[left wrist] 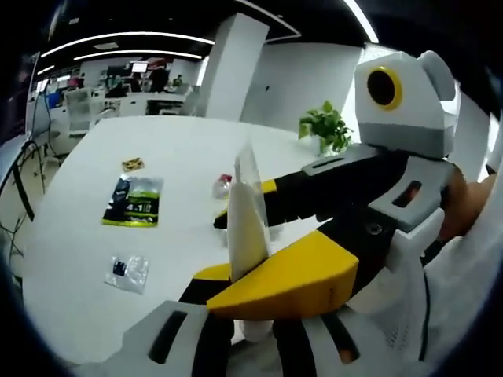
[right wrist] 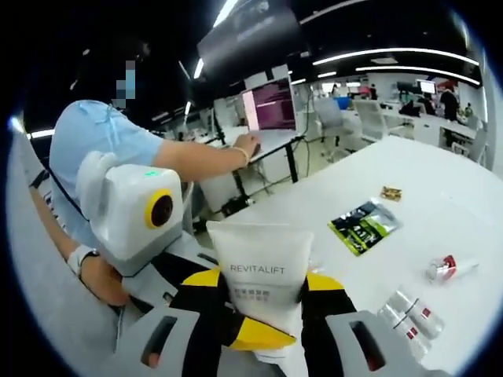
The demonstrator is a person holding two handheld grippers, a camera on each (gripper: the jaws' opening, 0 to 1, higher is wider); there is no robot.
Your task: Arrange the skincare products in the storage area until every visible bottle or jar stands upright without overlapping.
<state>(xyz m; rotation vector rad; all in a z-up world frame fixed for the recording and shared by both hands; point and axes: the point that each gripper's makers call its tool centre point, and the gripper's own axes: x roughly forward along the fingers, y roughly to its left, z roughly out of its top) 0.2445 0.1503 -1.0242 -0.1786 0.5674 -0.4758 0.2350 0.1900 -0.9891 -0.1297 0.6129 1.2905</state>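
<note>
A white REVITALIFT tube (right wrist: 263, 271) is held upright in the air above the white table (right wrist: 440, 181), crimped end up. In the right gripper view its printed face looks at me, and my right gripper (right wrist: 265, 281) is shut on it, one yellow pad at each edge. My left gripper (right wrist: 255, 334) comes in from the left lower down. In the left gripper view the tube (left wrist: 247, 208) is edge-on, with my left gripper (left wrist: 250, 284) shut on its lower part. The right gripper (left wrist: 245, 206) reaches in from the right, its jaws around the tube.
On the table (left wrist: 181, 141) lie a dark green sachet pack (left wrist: 134, 203), a clear packet (left wrist: 127, 271), a small gold item (left wrist: 132, 164) and a red-capped bottle (right wrist: 449, 269). Two small clear vials (right wrist: 409, 310) lie near me. A person (right wrist: 102, 133) sits at a monitor (right wrist: 271, 106). A plant (left wrist: 326, 126) stands far right.
</note>
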